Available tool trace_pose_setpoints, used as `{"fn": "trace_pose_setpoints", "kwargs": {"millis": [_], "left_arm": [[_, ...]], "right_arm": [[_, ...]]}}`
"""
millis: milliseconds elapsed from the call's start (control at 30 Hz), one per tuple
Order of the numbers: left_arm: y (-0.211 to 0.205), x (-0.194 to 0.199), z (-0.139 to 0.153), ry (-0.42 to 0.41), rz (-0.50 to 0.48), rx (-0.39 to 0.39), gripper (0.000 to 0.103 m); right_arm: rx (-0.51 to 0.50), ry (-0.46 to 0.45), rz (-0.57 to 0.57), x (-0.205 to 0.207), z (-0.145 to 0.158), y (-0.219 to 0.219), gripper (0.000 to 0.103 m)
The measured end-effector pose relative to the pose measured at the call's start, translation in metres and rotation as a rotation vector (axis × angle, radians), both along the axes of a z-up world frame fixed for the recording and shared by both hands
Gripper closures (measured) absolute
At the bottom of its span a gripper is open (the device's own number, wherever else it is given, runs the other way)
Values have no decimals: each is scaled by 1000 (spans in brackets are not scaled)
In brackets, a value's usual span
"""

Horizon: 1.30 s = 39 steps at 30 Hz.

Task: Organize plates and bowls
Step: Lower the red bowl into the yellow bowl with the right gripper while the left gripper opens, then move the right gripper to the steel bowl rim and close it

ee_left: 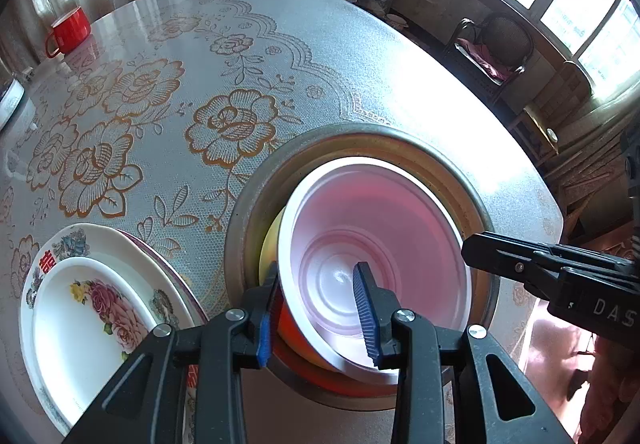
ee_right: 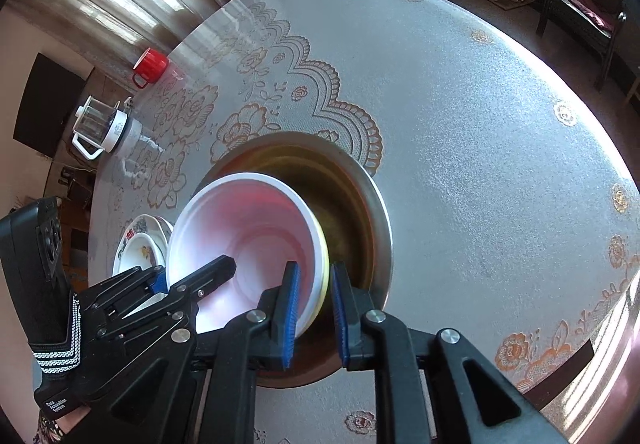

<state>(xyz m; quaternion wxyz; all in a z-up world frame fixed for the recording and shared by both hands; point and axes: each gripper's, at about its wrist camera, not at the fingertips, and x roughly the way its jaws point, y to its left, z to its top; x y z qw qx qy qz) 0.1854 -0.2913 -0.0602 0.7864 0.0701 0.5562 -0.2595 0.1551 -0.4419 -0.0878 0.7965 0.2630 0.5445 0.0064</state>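
A wide metal basin [ee_left: 360, 130] [ee_right: 380, 212] sits on the flowered tablecloth. A bowl that is white inside and red outside [ee_left: 380, 244] [ee_right: 248, 228] lies tilted in it, nested in a yellow bowl [ee_left: 270, 244] [ee_right: 325, 244]. My left gripper [ee_left: 316, 318] [ee_right: 192, 276] straddles the near-left rim, one pad outside and one inside, both standing off the wall, so it is open. My right gripper [ee_right: 315, 310] [ee_left: 500, 256] pinches the nested rims on the opposite side between its blue pads. A stack of flowered plates [ee_left: 80, 304] [ee_right: 140, 248] lies left of the basin.
A red cup [ee_left: 70, 30] [ee_right: 150, 66] stands at the table's far edge, with a glass jug appliance [ee_right: 104, 128] near it. A chair [ee_left: 496, 44] [ee_right: 580, 4] stands beyond the table by the windows. Bare tablecloth stretches behind and to the right of the basin.
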Motion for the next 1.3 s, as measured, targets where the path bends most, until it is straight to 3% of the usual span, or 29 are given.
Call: {"fn": "trace_pose_setpoints", "kwargs": {"millis": [200,333,500,600,700,867,1000,1167,1300], "left_arm": [[0,-4,3,-49,-10,27,59],[-2,-4,1,-86,-26,69,72],[-10,-2,-1,-117,-46,88,76],[-18,-5,0,-134,-82,97,76],[-16,-2,1,-98,-96,69,76],[3,10,8,-50,-11,-23,68],[5,6,12,-75,-28,-5,69],[-4,3,2,-65,-63,35,81],[-8,3,-3,-89,-63,48,81]], "right_arm": [[30,-3,6,-5,-1,-1,87],[52,6,2,-7,-6,1,87],[45,12,12,-5,-7,6,87],[-8,7,22,-6,-2,10,81],[-40,0,17,-6,2,7,80],[-30,-22,-1,-9,9,1,80],[-25,-14,14,-9,7,4,80],[-14,9,19,-7,-2,7,80],[-31,5,21,-3,-6,9,80]]}}
